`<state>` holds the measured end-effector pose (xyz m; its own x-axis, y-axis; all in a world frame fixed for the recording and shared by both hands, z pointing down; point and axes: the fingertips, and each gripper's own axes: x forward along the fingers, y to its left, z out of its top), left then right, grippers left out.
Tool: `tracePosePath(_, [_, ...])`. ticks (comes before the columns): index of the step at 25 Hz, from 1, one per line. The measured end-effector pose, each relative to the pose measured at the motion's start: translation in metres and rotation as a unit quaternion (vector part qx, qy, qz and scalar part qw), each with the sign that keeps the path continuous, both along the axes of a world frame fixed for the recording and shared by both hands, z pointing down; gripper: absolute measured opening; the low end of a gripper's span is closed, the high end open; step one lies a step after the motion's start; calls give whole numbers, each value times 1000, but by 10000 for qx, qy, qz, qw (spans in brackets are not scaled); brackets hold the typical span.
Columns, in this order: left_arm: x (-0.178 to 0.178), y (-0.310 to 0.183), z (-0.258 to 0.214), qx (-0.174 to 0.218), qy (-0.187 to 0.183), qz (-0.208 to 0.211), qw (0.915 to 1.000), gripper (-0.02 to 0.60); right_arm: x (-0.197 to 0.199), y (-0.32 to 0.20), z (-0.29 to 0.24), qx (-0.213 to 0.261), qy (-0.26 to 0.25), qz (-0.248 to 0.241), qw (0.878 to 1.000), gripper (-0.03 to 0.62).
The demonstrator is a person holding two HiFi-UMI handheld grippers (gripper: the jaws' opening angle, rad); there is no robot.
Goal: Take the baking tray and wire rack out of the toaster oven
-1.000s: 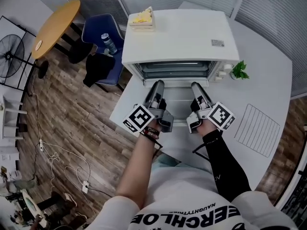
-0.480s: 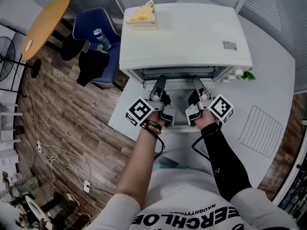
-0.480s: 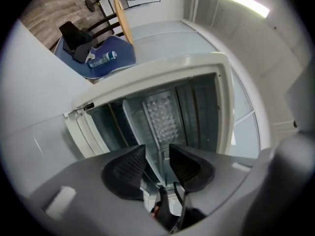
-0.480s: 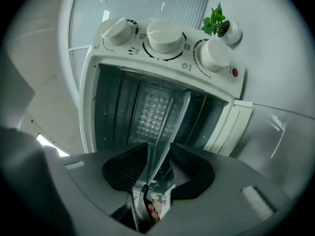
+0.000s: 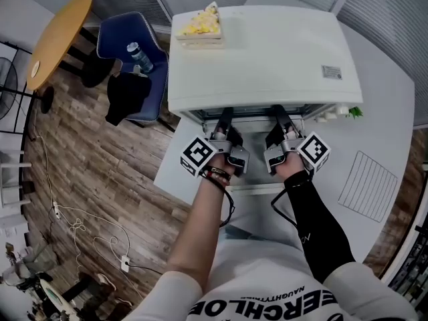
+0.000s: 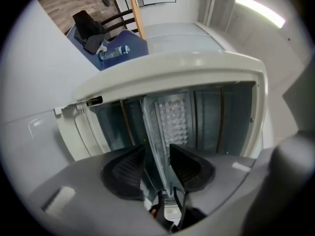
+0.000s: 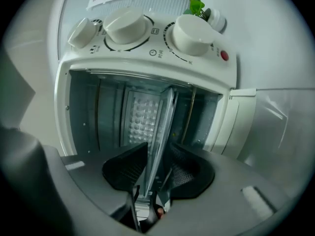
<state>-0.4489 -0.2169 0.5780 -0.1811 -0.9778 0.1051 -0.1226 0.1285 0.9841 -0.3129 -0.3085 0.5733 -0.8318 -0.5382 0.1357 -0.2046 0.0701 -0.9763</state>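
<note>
You hold two grippers, and both reach into the open front of the one white toaster oven (image 5: 267,52) in the upper middle of the head view. Your left gripper (image 6: 156,156) has its two jaws apart, and they have just been opening. The thin edge of the one baking tray (image 6: 170,122) runs between them, but the pads do not squeeze it. Your right gripper (image 7: 158,154) also has two jaws apart that have just been opening. The tray's edge is in the gap there too, not pinched. The tray sits inside the oven, with its bumpy metal face going back into the dark.

The one wire rack (image 5: 368,182) lies flat on the white table (image 5: 391,105) at the lower right of the head view, well apart from the oven. Along the top of the right gripper view you can see three round knobs (image 7: 125,24), one red light (image 7: 224,56) and one little green plant (image 7: 197,5). One yellow snack (image 5: 199,24) rests on top of the oven. At the upper left of the head view, one blue chair (image 5: 124,42) holds one bottle (image 5: 139,57).
</note>
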Motion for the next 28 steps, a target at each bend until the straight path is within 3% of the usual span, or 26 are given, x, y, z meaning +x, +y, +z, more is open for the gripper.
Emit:
tracePosePath(12, [-28, -29, 8, 212, 364, -193, 9989, 163, -25, -28, 10, -179, -141, 165, 9996, 120])
tracePosePath(15, [-22, -23, 7, 143, 503, -201, 9984, 159, -20, -26, 5, -300, -280, 284, 9988, 117])
tracePosePath(16, [-18, -18, 7, 105, 557, -200, 9982, 105, -15, -23, 3, -333, -319, 321, 9984, 73])
tracePosePath(28, [-23, -21, 22, 103, 752, -180, 9970, 109, -18, -27, 15, -434, -442, 353, 9975, 58])
